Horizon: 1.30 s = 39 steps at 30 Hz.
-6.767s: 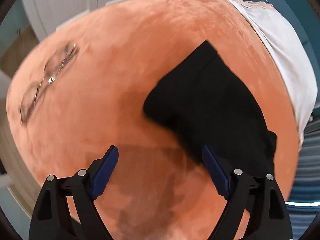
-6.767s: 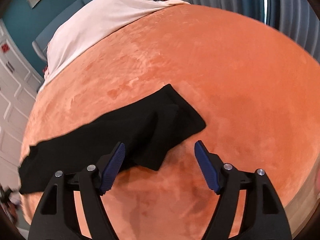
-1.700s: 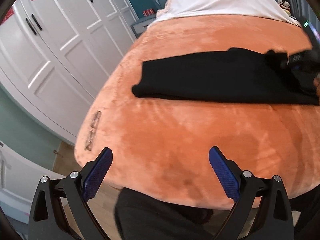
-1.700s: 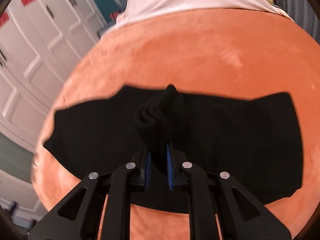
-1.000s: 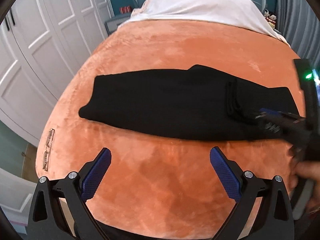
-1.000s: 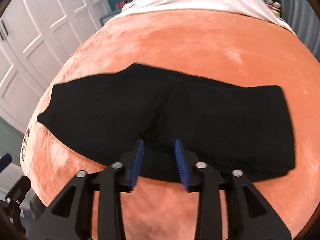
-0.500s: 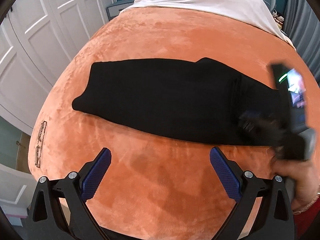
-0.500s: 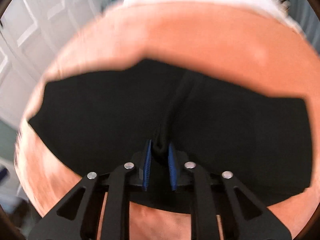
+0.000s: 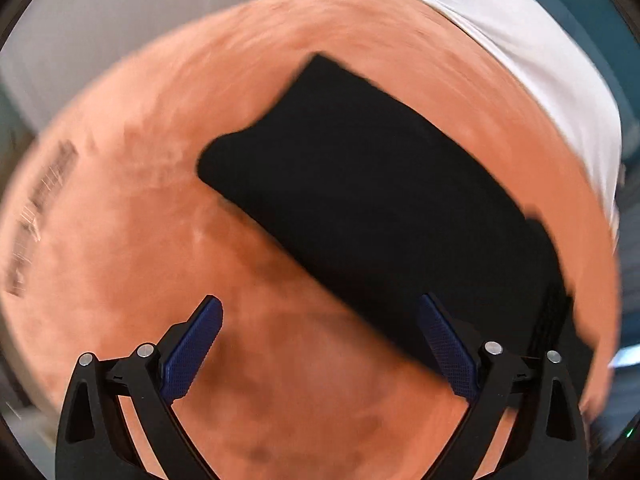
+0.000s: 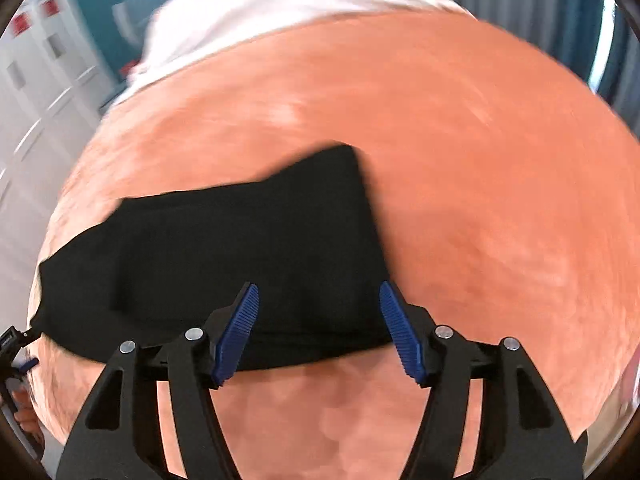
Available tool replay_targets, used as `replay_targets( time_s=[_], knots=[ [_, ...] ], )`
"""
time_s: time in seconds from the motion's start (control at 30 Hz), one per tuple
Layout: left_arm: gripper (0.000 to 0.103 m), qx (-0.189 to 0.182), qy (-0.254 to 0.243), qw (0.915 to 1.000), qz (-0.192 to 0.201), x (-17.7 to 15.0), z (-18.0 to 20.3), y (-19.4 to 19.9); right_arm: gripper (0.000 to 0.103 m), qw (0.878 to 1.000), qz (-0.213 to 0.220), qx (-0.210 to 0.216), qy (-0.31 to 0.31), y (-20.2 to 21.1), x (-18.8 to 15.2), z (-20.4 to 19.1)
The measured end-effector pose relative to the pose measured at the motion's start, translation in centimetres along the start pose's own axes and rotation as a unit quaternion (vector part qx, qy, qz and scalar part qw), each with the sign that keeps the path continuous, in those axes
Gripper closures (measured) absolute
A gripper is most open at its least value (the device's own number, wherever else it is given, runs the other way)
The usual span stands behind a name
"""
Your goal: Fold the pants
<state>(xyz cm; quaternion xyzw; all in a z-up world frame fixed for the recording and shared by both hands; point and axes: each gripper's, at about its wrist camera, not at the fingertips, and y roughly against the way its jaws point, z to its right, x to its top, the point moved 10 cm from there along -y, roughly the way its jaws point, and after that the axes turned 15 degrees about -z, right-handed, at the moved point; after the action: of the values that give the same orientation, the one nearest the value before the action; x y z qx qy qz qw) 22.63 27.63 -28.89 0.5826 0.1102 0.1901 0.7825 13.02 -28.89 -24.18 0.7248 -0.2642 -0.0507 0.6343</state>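
Note:
Black pants [image 9: 372,200] lie flat as a long folded strip on the orange plush bedcover [image 9: 168,184]. In the left wrist view the strip runs diagonally from upper centre to lower right. My left gripper [image 9: 320,332] is open over the near edge of the strip's left end, its right fingertip over the cloth and nothing pinched. In the right wrist view the pants [image 10: 248,248] spread from the left edge to the centre. My right gripper [image 10: 318,328] hangs over their right end, its jaws opening, pads apart and off the cloth. Both views are motion-blurred.
A white sheet [image 10: 256,8] covers the head of the bed beyond the orange cover [image 10: 480,184]. White wardrobe doors [image 10: 36,80] stand at the left. Eyeglasses [image 9: 44,200] lie blurred near the bed's left edge. The other gripper and a hand [image 10: 16,380] show at the lower left.
My right gripper let go of the bunched cloth it pinched and shifted toward the pants' right end. My left gripper swung down and rolled toward the left end.

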Motion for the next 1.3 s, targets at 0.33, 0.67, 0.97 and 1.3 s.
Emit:
replay_targets(
  time_s=[0.33, 0.67, 0.97, 1.3],
  knots=[
    [0.007, 0.052, 0.021, 0.9976, 0.041, 5.9, -0.2, -3.3, 0.023, 0.995, -0.034, 0.066, -0.073, -5.7, -0.5, 0.8],
    [0.089, 0.025, -0.006, 0.9994, 0.022, 3.9, 2.4, 2.5, 0.083, 0.989, -0.018, 0.134, -0.059, 2.4, 0.3, -0.3],
    [0.087, 0.014, -0.060, 0.9957, -0.069, -7.4, 2.0, 4.0, 0.084, 0.993, -0.043, 0.091, -0.063, 9.2, -4.6, 8.6],
    [0.068, 0.095, -0.074, 0.9923, -0.028, -11.1, -0.2, 2.2, 0.063, 0.995, -0.015, 0.001, -0.103, 6.6, -10.7, 16.4]
  ],
)
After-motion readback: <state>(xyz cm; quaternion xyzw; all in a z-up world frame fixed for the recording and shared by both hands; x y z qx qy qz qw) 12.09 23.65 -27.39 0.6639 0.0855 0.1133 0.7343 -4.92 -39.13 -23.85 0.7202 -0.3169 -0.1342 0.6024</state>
